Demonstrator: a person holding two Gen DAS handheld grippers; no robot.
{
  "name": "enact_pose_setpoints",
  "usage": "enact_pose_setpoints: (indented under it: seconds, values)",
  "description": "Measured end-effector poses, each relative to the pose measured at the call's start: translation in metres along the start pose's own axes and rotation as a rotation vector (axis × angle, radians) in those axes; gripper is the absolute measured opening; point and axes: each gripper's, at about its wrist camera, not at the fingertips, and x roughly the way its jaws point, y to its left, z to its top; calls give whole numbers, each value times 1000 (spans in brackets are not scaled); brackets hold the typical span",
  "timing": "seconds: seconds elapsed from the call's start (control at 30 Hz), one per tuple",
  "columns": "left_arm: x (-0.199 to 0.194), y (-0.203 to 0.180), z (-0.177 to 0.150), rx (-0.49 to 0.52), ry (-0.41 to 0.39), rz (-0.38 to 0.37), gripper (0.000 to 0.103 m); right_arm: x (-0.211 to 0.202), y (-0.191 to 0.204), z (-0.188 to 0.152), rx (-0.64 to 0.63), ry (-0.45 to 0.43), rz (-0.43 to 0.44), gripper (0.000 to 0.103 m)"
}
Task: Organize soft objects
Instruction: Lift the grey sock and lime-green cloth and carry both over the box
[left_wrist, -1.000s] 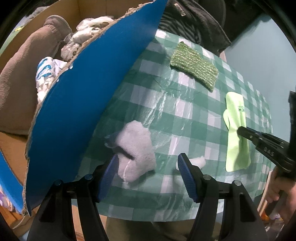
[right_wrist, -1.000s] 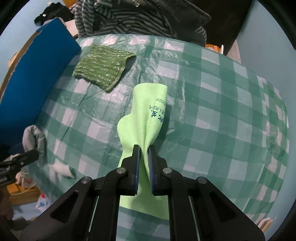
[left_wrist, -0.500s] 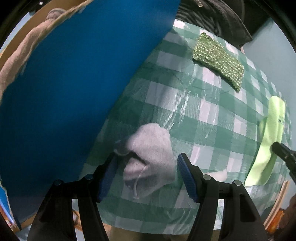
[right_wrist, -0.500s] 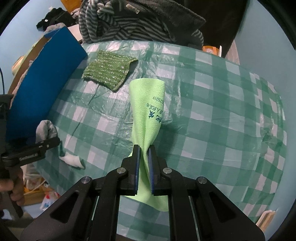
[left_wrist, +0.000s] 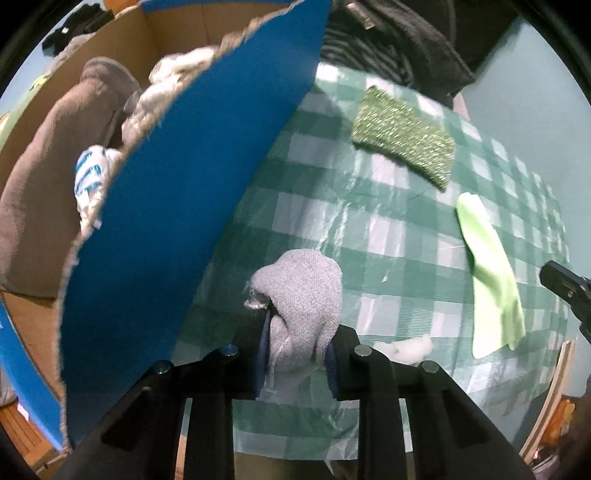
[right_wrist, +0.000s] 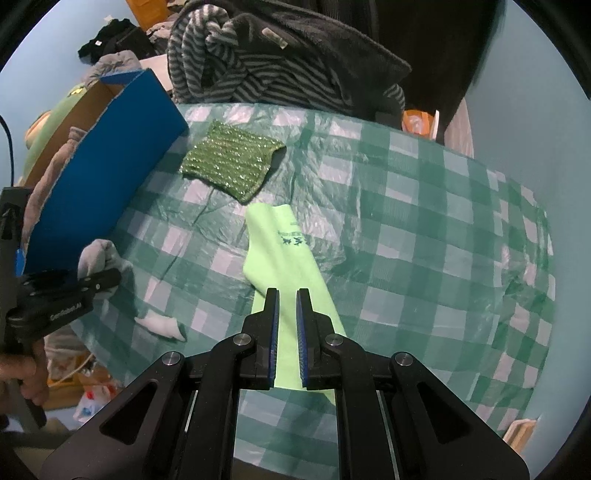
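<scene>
The left tongs (left_wrist: 301, 326) are closing on the grey knitted cloth (left_wrist: 303, 280), which bunches up between their pads and stretches ahead of the tips over the checked bench (left_wrist: 388, 236), with the blue cardboard box (left_wrist: 184, 184) just to their left. The right tongs (right_wrist: 287, 295) are clenched on the lime-green cloth (right_wrist: 280, 251), which runs forward from their tips onto the bench. Further ahead of them and slightly left lies a sparkly green knit pad (right_wrist: 232, 162), and a small white scrap (right_wrist: 162, 326) lies to their left.
</scene>
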Motion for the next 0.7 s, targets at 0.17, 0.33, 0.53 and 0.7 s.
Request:
enact_pose_setpoints:
  seconds: [0.17,0.33,0.53,0.7]
  values:
    - [-18,2,-2,32,-28,-29,25,-10,3,2,8,-17,1,8]
    - [-32,-6,-8,56,-59,-53,25,-6,-2,4,40,5,23,12]
    - [-43,-1,-10,52,-87,-68,25,7,-10,2,59,32,17,62]
    - [-44,0,-8,48,-99,-67,25,29,-12,4,30,92,-16,64]
